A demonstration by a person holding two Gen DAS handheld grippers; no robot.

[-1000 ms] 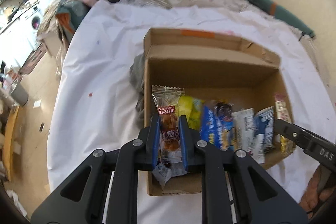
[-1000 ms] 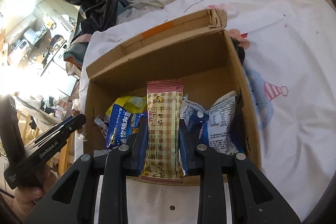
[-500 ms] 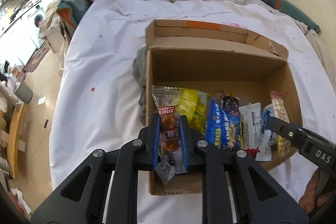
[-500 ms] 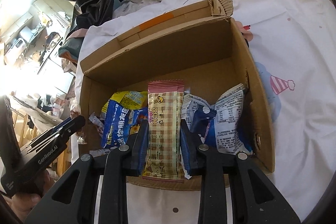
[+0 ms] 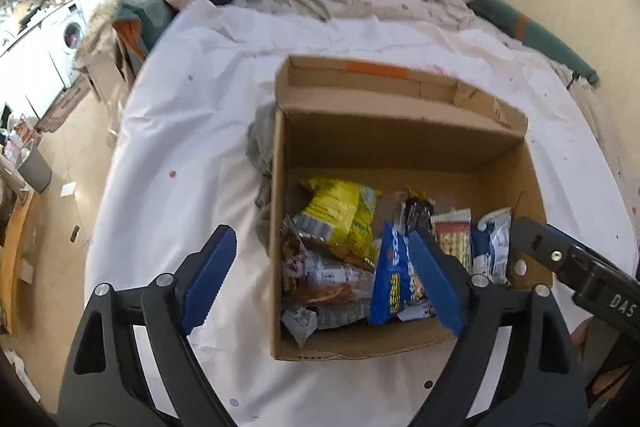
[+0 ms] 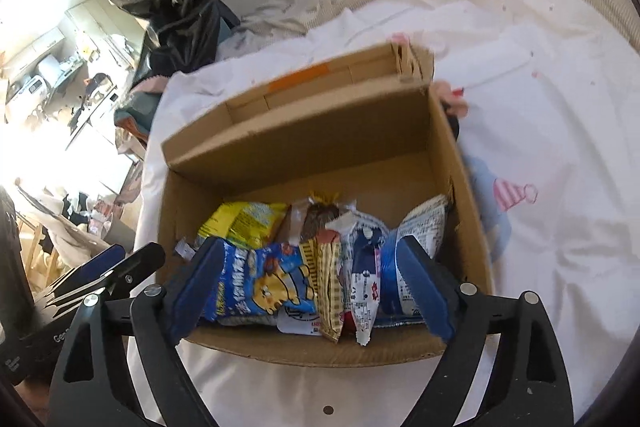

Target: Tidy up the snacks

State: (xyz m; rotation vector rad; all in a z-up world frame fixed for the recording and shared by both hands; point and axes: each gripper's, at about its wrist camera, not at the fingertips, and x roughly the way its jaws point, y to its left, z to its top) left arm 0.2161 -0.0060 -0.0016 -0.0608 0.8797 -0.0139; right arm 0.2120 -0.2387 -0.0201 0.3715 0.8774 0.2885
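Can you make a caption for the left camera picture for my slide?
Open left gripper above a cardboard box of snack packets on a white sheet.

Matt brown cardboard box (image 5: 400, 131); glossy plastic snack wrappers (image 6: 260, 287); soft white cloth sheet (image 5: 192, 131).

Left gripper (image 5: 320, 277): matte black plastic frame, triangular cut-outs in arms, silver round screws at joints, two blue ridged finger pads (image 5: 208, 277). Right gripper (image 6: 308, 287): same black frame, silver screws, blue pads (image 6: 424, 287). White lettering "DAS" on right gripper's black body in left wrist view. Bare skin of right hand (image 5: 580, 339) at edge.
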